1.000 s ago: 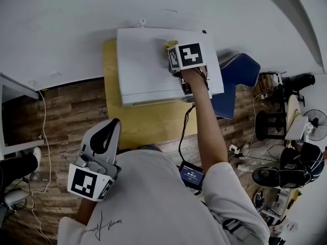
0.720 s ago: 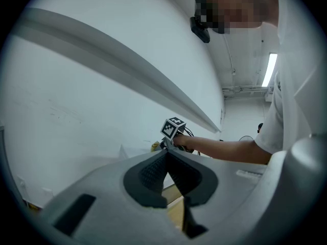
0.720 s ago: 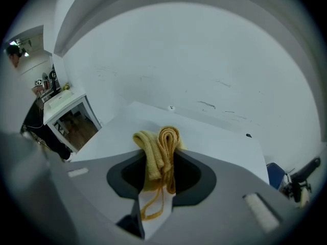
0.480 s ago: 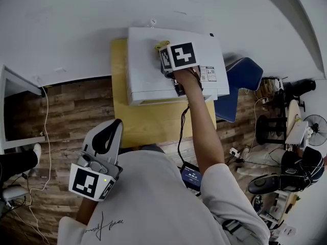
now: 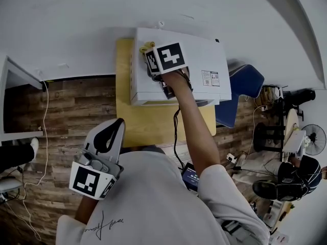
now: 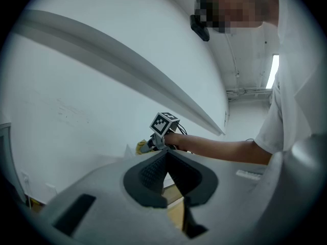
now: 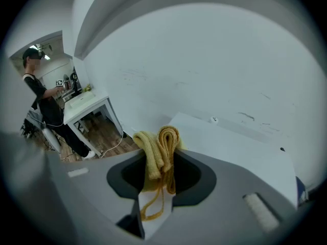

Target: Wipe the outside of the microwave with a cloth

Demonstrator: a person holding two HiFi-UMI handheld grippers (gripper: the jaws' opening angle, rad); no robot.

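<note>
The white microwave (image 5: 199, 55) stands on a yellow table (image 5: 148, 121) against the wall. My right gripper (image 5: 152, 59) is over the back left part of its top, shut on a bunched yellow cloth (image 5: 146, 47) that rests on that top. In the right gripper view the cloth (image 7: 162, 146) is pinched between the jaws of the right gripper (image 7: 158, 170), with the microwave top (image 7: 230, 144) just beyond. My left gripper (image 5: 119, 122) hangs low by my side, away from the microwave, shut and holding nothing. In the left gripper view the left gripper (image 6: 166, 156) looks toward the right gripper's marker cube (image 6: 164, 123).
A blue chair (image 5: 246, 80) stands right of the table. A white desk (image 5: 11, 75) is at the left edge, with cables (image 5: 43, 137) on the wooden floor. A label (image 5: 210, 78) is on the microwave top. Another person (image 7: 41, 98) stands far off.
My right gripper has slid the cloth leftward across the microwave top, from about the middle to the back left part. The left gripper has stayed put.
</note>
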